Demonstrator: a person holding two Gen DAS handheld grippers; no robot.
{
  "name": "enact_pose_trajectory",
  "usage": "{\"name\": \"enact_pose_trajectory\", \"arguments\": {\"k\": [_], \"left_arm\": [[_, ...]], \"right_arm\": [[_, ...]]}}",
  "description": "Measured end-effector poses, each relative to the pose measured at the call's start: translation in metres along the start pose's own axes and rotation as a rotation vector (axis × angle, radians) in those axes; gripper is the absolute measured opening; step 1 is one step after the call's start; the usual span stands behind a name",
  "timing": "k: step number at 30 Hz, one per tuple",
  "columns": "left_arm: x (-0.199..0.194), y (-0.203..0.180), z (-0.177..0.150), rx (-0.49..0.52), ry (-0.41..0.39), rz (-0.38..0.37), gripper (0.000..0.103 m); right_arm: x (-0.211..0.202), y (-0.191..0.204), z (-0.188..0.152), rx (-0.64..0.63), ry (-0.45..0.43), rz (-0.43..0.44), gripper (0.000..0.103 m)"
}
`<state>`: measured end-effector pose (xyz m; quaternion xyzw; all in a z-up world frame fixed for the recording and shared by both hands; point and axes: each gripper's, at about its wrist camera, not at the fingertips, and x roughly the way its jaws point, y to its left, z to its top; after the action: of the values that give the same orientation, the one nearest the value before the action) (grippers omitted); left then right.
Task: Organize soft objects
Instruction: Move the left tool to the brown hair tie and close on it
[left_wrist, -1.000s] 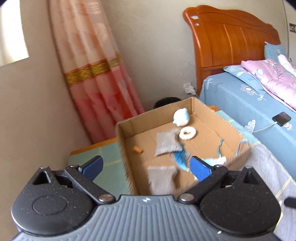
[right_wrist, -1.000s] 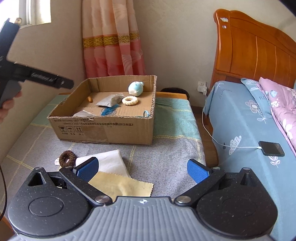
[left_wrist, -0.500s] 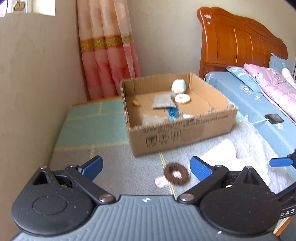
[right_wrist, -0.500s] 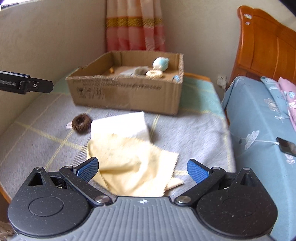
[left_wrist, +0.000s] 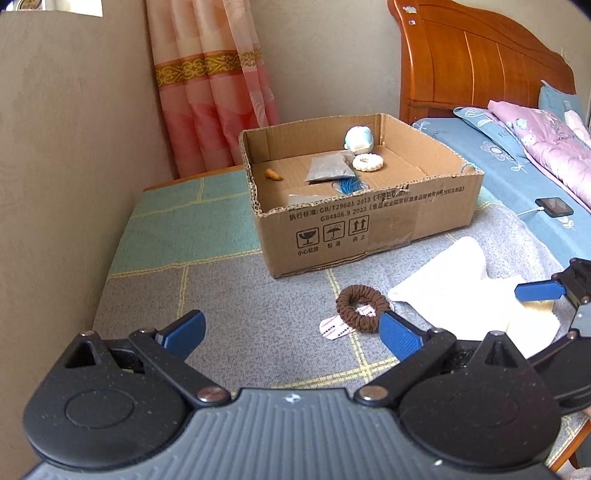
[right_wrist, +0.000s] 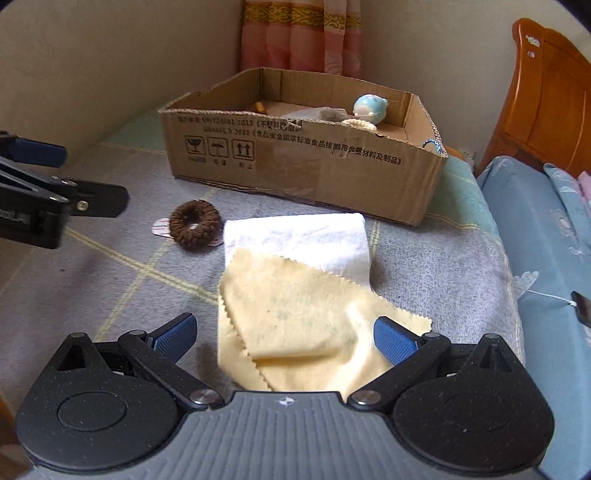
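1. The yellow cloth (right_wrist: 295, 317) lies right between my right fingers, partly folded over itself. It rests on the white cloth (right_wrist: 299, 236), which sits just past my fingertips.
2. The brown hair ring (left_wrist: 362, 306) is on the blanket just ahead of my left fingers, close to the right one. A small pink tag (left_wrist: 334, 328) peeks out from under it.
3. Farther ahead of both my hands is the cardboard box (left_wrist: 369, 225). Inside I can see a blue round toy (left_wrist: 359, 138), a white ring (left_wrist: 367, 162), a grey pouch (left_wrist: 328, 168), some blue string (left_wrist: 349, 184) and a little orange thing (left_wrist: 274, 174).
4. What just changed: a second ago my left gripper (left_wrist: 291, 332) was up high, looking down into the box. Now it is down low over the blanket (left_wrist: 240, 306), in front of the box. My right gripper (right_wrist: 286, 334) came down and forward too, so the yellow cloth went from ahead of it to between its fingers.
5. I think that means one thing is done and the next pick-ups are starting: three soft things are still outside the box.
6. Both my grippers are spread wide and hold nothing. The left one points at the box and tips down a little. The right one tips down at the cloth, low over it. I cannot tell if it touches.
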<state>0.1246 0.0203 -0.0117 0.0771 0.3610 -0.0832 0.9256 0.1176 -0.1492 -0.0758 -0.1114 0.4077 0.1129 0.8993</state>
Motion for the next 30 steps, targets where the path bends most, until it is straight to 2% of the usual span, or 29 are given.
{"name": "enact_pose_trajectory", "arguments": {"k": [6, 15, 19, 23, 28, 30], "left_arm": [[0.004, 0.0, -0.001, -0.003, 0.01, -0.013, 0.1], [0.009, -0.009, -0.001, 0.019, 0.023, -0.032, 0.1], [0.011, -0.01, -0.001, 0.024, 0.035, -0.032, 0.1], [0.015, -0.013, -0.001, 0.03, 0.049, -0.035, 0.1], [0.019, -0.017, -0.001, 0.043, 0.055, -0.056, 0.1], [0.021, -0.018, -0.003, 0.044, 0.056, -0.068, 0.1]], "right_arm": [[-0.007, -0.015, -0.004, 0.058, 0.01, -0.027, 0.103], [-0.009, -0.059, -0.024, 0.176, 0.049, -0.111, 0.103], [-0.009, -0.068, -0.027, 0.221, 0.047, -0.09, 0.103], [-0.011, -0.06, -0.026, 0.195, 0.031, 0.01, 0.103], [-0.007, -0.043, -0.026, 0.106, 0.021, -0.033, 0.103], [-0.008, -0.048, -0.026, 0.114, 0.022, -0.044, 0.103]]}}
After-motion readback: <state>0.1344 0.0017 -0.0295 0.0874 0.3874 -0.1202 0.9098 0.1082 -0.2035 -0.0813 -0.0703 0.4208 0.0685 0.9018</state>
